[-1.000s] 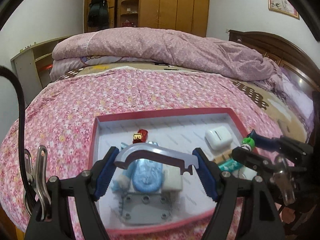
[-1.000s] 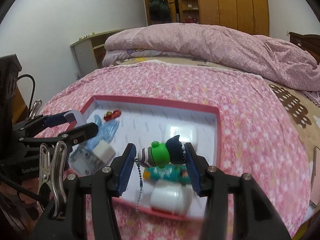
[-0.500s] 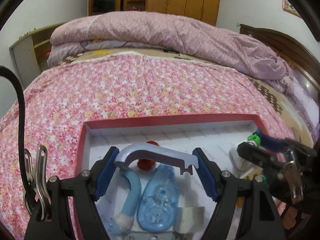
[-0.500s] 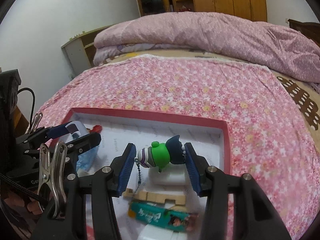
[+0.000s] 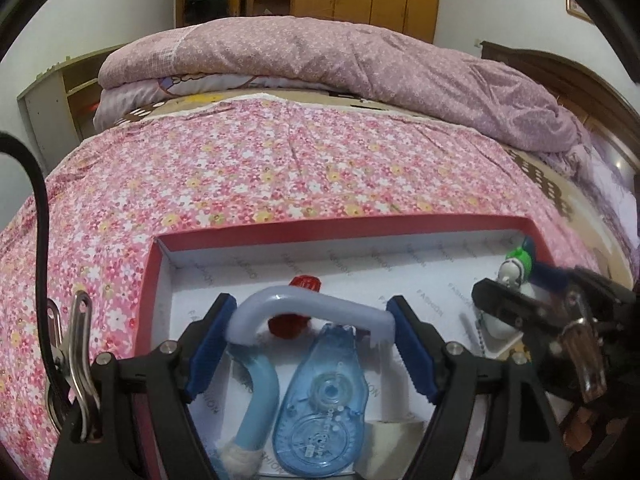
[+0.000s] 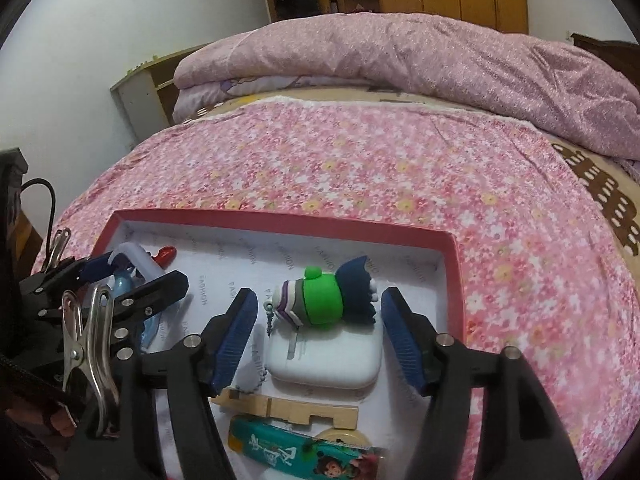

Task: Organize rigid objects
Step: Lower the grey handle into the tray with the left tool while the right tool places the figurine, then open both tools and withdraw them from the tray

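Keychain doll [image 6: 326, 300], green and navy with a bead chain, lies between the right tongs [image 6: 318, 330] inside the red-rimmed box [image 6: 280, 218]. It rests on top of the white earbud case [image 6: 324, 362], towards the box's far right corner. The right tongs have just been opening; both blue pads now stand clear of the doll with a gap on each side, so nothing is gripped there. The doll sits on a rounded, smooth lid, so I judge it could roll or slide off, and its chain trails down beside the left pad, where a careless withdrawal could snag it and drag the doll along.

Nearer than the case, at the box's near edge, lie a wooden block [image 6: 296, 408] and a teal pack [image 6: 304, 452], crowding the space.

On the box's left side, the left tongs [image 5: 310, 336] are spread wide and pinch a pale curved plastic handle [image 5: 308, 308] by its two ends. It hangs above a blue correction-tape dispenser [image 5: 324, 404] and a small red toy [image 5: 290, 326]. Dropped from here, it would likely land across them and rock rather than settle flat. Beyond the box, the flowered bedspread [image 5: 260, 172] is soft and gives the box little firm footing.
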